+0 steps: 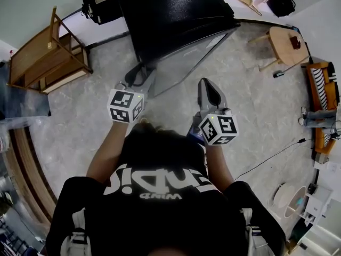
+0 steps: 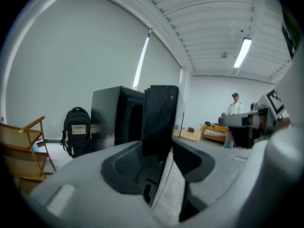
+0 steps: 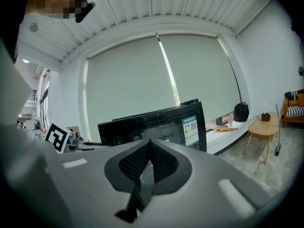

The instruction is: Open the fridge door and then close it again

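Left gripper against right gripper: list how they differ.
The left gripper has its fingers apart; the right gripper has them shut together. The edge of the fridge door stands between the left gripper's fingers; the right gripper's hold nothing. The left gripper is at the door; the right gripper hangs clear of it. Both carry a marker cube.

Black T-shirt (image 1: 160, 220), white lettering (image 1: 160, 183), grey left hand-held gripper (image 1: 143, 78)

The fridge (image 1: 176, 9) is stood ahead, its door (image 1: 186, 57) swung out toward the person. The door's edge is found between the jaws of the left gripper (image 1: 140, 78); the right gripper (image 1: 206, 87) is held to its right. A backpack (image 1: 98, 1) is set left of the fridge.
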`<state>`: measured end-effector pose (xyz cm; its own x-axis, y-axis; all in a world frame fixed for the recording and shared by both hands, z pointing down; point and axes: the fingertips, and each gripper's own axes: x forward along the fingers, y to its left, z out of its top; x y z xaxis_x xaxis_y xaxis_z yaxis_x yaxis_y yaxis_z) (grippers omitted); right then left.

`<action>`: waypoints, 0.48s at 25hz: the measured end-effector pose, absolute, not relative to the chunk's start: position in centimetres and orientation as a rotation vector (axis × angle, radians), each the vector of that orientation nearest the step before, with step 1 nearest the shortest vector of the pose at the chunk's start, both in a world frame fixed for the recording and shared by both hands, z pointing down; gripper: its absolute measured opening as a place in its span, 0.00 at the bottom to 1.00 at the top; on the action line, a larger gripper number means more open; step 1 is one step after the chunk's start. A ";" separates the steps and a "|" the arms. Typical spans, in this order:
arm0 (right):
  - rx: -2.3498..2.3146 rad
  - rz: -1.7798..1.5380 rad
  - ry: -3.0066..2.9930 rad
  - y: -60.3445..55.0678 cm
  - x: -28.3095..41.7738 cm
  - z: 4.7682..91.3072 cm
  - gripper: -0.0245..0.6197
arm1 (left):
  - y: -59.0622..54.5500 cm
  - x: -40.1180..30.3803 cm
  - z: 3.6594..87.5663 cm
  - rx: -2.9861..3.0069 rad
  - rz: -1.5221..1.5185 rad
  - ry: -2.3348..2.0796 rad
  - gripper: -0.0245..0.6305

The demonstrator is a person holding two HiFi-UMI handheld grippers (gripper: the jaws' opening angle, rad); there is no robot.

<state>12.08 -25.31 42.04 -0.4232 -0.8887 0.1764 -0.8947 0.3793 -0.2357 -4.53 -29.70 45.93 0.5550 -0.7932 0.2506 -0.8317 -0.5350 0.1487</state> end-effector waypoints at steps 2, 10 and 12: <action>1.685 0.467 -2.591 -24.6 12.3 42.0 0.04 | -28.9 -4.2 45.9 2.543 0.233 -1.347 0.34; 1.716 0.484 -2.578 -21.3 13.9 42.1 0.04 | -26.3 -2.8 45.9 2.541 0.253 -1.330 0.33; 1.716 0.490 -2.576 -20.3 14.5 42.2 0.03 | -25.6 -2.3 45.8 2.543 0.256 -1.327 0.32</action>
<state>14.46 -20.31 42.17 -0.4000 -0.8991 0.1780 -0.9016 0.3511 -0.2528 -2.26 -25.62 45.84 0.5671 -0.7769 0.2737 -0.8229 -0.5485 0.1482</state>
